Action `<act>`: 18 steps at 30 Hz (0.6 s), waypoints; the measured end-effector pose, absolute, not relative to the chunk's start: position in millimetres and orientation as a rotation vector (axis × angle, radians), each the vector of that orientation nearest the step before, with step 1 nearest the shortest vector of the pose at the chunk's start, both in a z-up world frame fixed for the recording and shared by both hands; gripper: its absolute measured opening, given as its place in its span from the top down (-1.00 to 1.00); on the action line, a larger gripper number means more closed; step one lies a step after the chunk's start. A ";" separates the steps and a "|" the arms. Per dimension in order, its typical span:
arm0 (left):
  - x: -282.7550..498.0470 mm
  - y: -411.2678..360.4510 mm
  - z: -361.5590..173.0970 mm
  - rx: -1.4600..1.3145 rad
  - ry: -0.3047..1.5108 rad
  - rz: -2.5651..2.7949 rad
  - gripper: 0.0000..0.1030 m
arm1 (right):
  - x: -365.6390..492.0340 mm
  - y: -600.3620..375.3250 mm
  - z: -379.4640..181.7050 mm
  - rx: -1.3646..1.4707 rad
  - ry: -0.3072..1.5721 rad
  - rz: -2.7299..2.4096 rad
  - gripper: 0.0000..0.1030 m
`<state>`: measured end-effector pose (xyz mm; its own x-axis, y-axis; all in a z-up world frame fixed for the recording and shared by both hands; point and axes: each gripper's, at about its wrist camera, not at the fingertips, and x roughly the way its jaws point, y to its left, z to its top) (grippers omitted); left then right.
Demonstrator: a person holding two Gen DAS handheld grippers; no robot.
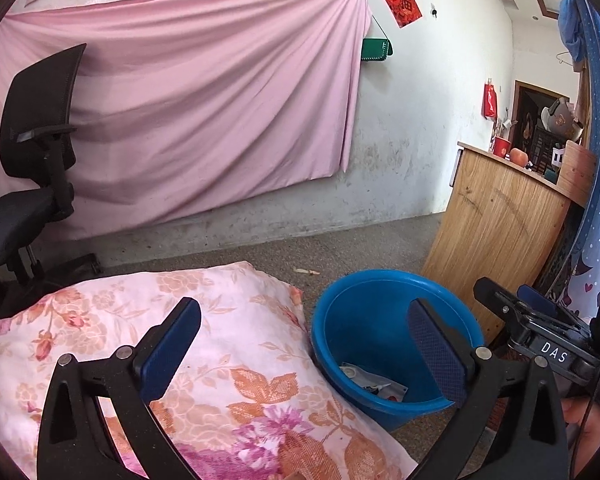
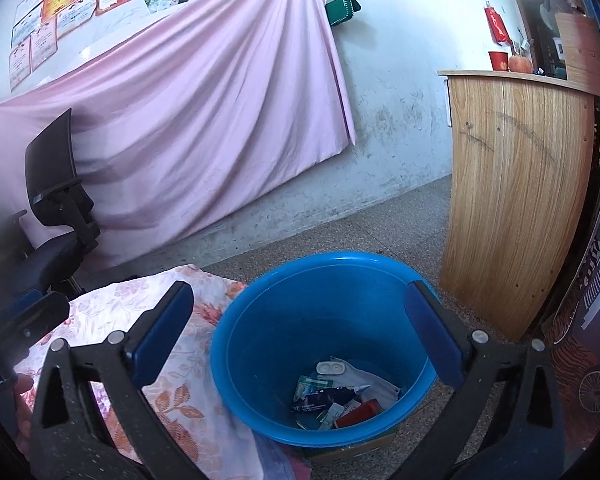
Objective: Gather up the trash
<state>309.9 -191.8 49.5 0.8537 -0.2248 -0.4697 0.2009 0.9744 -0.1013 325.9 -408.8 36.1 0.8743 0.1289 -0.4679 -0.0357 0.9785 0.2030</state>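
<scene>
A blue plastic bucket point(image 2: 260, 344) stands on the floor and holds several pieces of trash point(image 2: 340, 394): wrappers, a white blister pack, a red packet. My right gripper point(image 2: 300, 332) hangs open above the bucket with nothing between its fingers. In the left wrist view the same bucket point(image 1: 364, 320) sits right of a floral cushion point(image 1: 228, 320), with a few wrappers point(image 1: 374, 382) showing at its bottom. My left gripper point(image 1: 304, 348) is open and empty, straddling the cushion's edge and the bucket's rim. The right gripper's body point(image 1: 548, 340) shows at that view's right edge.
A black office chair point(image 1: 32, 168) stands at the left before a pink sheet point(image 1: 204, 100) hung on the wall. A wooden cabinet point(image 2: 512, 192) rises right of the bucket. Speckled floor point(image 2: 340, 232) lies between the bucket and the wall.
</scene>
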 end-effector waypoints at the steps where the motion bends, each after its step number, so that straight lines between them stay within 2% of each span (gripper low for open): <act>1: 307.4 -189.8 50.3 -0.047 0.496 -0.218 -0.96 | 324.3 -406.8 37.1 0.189 0.497 0.086 -1.00; 18: 237.8 -141.1 66.5 -0.061 0.439 -0.156 -0.96 | 241.1 -365.2 56.6 0.142 0.381 0.081 -1.00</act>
<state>237.8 -141.1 66.5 0.8935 -0.1640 -0.4181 0.1376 0.9861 -0.0928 241.1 -365.2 56.6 0.9251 0.1053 -0.3649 -0.0521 0.9869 0.1527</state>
